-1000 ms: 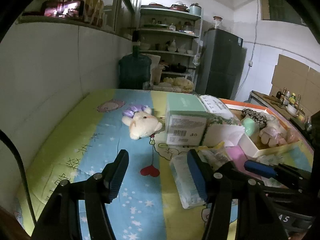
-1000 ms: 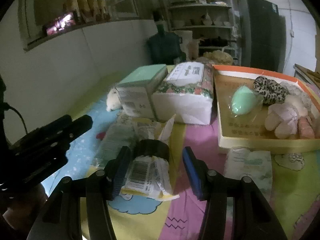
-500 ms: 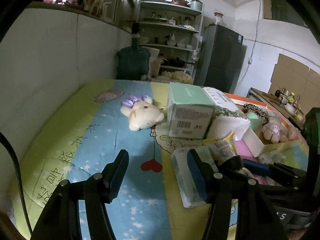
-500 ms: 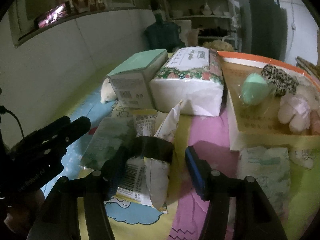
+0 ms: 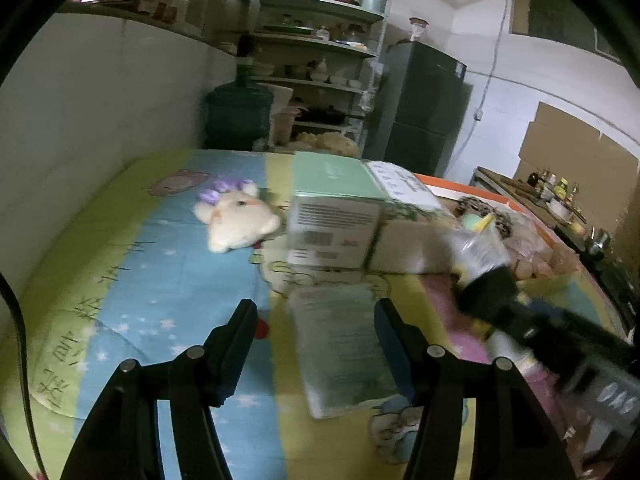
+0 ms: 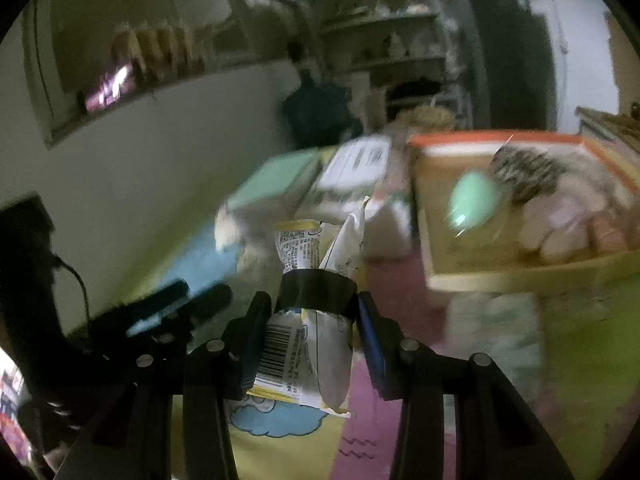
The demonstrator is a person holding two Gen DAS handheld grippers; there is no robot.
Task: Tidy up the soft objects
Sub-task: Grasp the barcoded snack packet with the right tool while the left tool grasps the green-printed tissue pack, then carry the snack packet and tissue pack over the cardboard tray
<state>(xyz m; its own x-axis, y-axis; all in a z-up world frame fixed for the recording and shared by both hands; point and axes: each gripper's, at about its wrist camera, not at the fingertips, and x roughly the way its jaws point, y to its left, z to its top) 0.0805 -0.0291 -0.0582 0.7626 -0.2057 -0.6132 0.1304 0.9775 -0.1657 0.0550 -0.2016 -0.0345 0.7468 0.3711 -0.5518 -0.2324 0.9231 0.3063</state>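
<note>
Right gripper (image 6: 314, 320) clamped on our black-banded snack packets (image 6: 316, 312), lifted above the cartoon blanket (image 6: 280, 448) | left gripper (image 5: 316, 340) fingers apart, nothing between them, over a pale wet-wipe pack (image 5: 340, 348) lying flat | orange-rimmed tray (image 6: 500, 280) of soft items right | plush toy (image 5: 236, 220) beside green box (image 5: 332, 216)

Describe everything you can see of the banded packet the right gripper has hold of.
The packet bundle looks like thin plastic wrappers, white and yellow, with small print and a barcode low on the left side. A wide black band cinches its middle, so the tops splay upward. It stands roughly upright, tilted slightly, between the right gripper's blue-padded fingers, which press its sides. Its lower edge seems lifted above the cartoon bedsheet.
</note>
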